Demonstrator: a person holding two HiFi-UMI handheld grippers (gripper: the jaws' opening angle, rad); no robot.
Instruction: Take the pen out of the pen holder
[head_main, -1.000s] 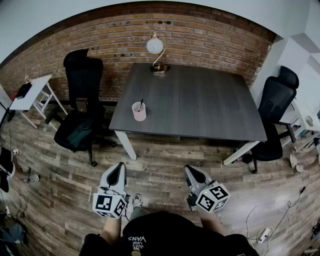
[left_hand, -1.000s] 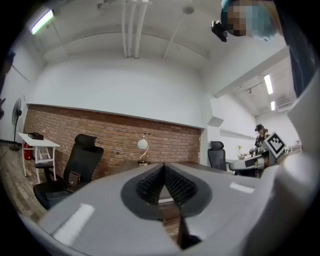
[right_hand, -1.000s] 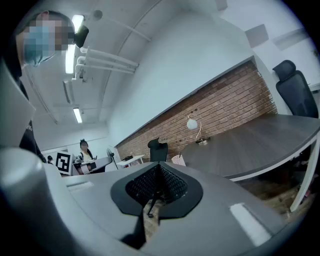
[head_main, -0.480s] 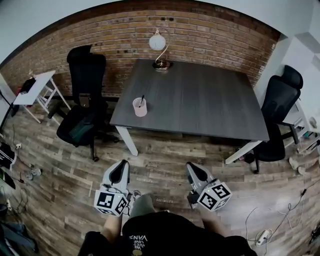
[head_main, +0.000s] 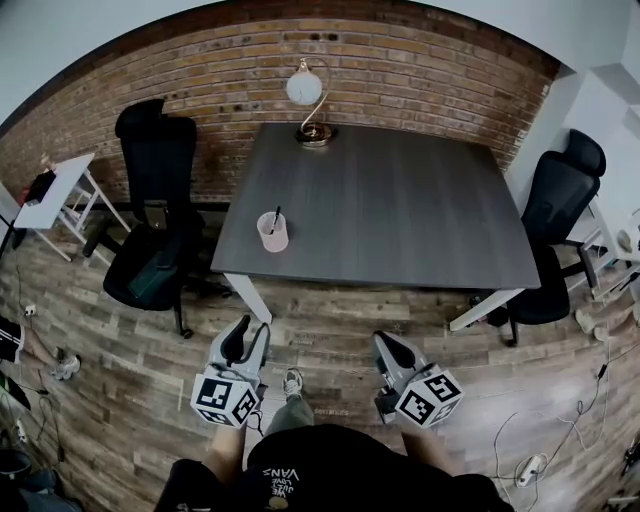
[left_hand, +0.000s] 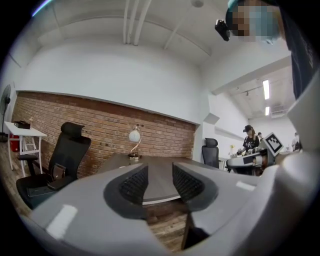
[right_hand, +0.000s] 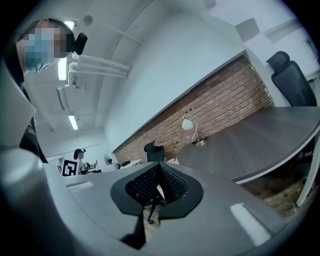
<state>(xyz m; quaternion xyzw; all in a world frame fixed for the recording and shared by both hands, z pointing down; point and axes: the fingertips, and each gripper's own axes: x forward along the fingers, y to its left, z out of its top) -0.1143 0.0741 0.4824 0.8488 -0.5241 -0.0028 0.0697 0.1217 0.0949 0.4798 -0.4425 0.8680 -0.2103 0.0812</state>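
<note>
A pink pen holder (head_main: 272, 233) stands near the front left corner of the dark grey table (head_main: 400, 210), with a black pen (head_main: 276, 217) sticking up out of it. Both grippers hang over the wooden floor, short of the table's front edge. My left gripper (head_main: 248, 336) has its jaws opening, and only the table (left_hand: 159, 175) shows through the gap of the left gripper (left_hand: 156, 183). My right gripper (head_main: 386, 344) is shut with nothing in it; in the right gripper view its pads (right_hand: 150, 184) meet at the tips of the right gripper (right_hand: 159, 172).
A lamp (head_main: 308, 95) with a round white shade stands at the table's far edge. A black office chair (head_main: 155, 215) is left of the table, another chair (head_main: 555, 235) to its right. A white side table (head_main: 50, 190) stands far left, and cables (head_main: 545, 440) lie on the floor.
The left gripper's jaws have gone from shut to apart. Both grippers and the person have moved closer to the table's front edge.
</note>
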